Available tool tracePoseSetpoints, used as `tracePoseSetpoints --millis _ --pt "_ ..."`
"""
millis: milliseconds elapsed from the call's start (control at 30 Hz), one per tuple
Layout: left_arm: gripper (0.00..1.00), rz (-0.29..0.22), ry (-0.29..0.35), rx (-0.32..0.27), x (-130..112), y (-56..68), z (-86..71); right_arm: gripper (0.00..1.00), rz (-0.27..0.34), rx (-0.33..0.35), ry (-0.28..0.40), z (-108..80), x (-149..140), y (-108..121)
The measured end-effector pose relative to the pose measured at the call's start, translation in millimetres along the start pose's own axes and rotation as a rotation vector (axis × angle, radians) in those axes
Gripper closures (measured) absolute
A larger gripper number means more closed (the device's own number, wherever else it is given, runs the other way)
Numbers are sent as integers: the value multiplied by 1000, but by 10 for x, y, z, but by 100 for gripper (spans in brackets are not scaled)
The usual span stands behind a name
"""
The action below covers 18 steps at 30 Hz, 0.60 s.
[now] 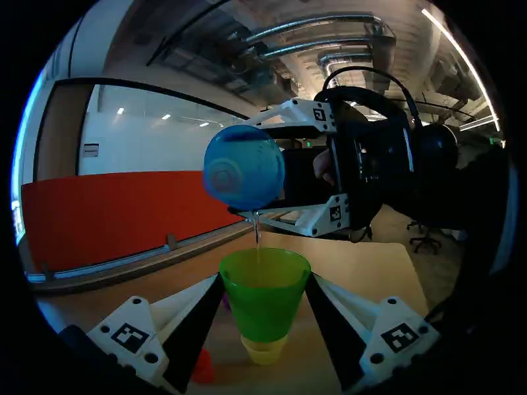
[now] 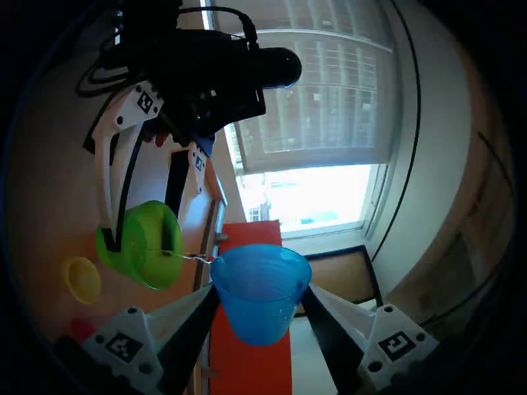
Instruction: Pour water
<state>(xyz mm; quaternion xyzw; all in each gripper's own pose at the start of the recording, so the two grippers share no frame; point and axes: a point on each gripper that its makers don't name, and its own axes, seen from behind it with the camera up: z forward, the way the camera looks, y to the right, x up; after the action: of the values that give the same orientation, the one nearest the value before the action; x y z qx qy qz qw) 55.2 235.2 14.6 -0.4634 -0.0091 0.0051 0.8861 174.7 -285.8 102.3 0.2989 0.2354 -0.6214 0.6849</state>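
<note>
Left claw is clamped on the green cup, both fingers squeezing its sides, cup upright right between the tips. Just past it and lower, a yellow cup sits on the wooden table, with a small red thing off by the left finger. Up ahead, the right claw grips the blue cup between its tips, tipped well over above the green one, and a thin stream of water falls from its lip into the green cup! Far behind: an orange wall panel and ceiling pipes.
</note>
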Motion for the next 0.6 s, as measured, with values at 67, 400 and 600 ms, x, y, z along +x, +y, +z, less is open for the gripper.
tracePoseSetpoints --millis 67,400,600 --pt "14 1 1 1 5 -3 -1 12 -9 -3 1 -1 4 5" --pt "14 1 1 0 19 11 -1 12 -59 -12 1 -3 25 7" --pt "14 0 2 0 27 9 2 12 -80 -21 -5 4 37 16"
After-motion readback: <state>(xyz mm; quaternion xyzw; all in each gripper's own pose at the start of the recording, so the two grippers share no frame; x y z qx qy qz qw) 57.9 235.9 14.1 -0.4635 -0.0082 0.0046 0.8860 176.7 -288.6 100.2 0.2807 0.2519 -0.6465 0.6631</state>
